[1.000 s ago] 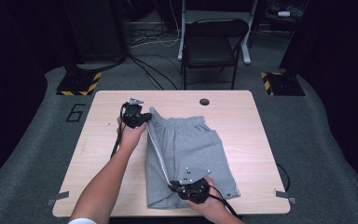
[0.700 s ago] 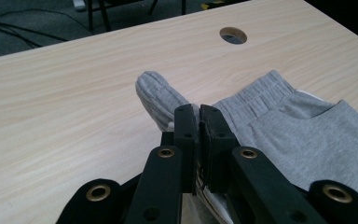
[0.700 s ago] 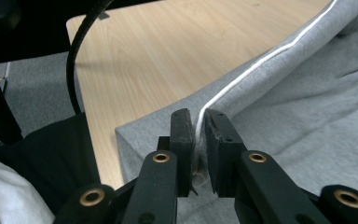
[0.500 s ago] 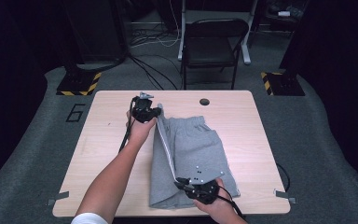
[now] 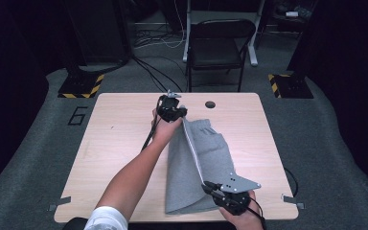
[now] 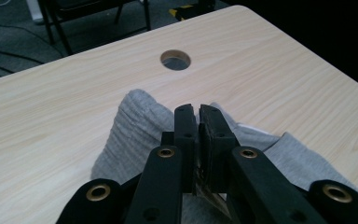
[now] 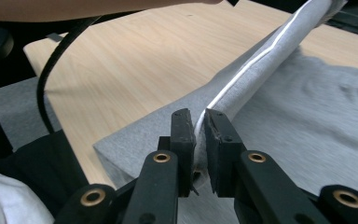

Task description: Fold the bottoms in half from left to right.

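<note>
Grey shorts (image 5: 201, 158) with a white side stripe lie on the wooden table (image 5: 120, 143), their left edge lifted into a ridge. My left gripper (image 5: 178, 115) is shut on the waistband end at the far side; in the left gripper view its jaws pinch the grey cloth (image 6: 135, 126) close to their tips (image 6: 198, 112). My right gripper (image 5: 210, 188) is shut on the hem end near the table's front edge; in the right gripper view the striped edge (image 7: 261, 56) runs from between the closed jaws (image 7: 199, 119) up toward the other hand.
A round cable hole (image 5: 210, 104) is in the table top just beyond the shorts. A black folding chair (image 5: 218, 45) stands behind the table. Cables trail across the carpet, and yellow-black striped bases (image 5: 80, 86) flank the table's far corners.
Both grippers have carried the shorts' left edge to the right and slightly upward, folding it over the rest of the garment. The lifted ridge now stands over the middle of the shorts.
</note>
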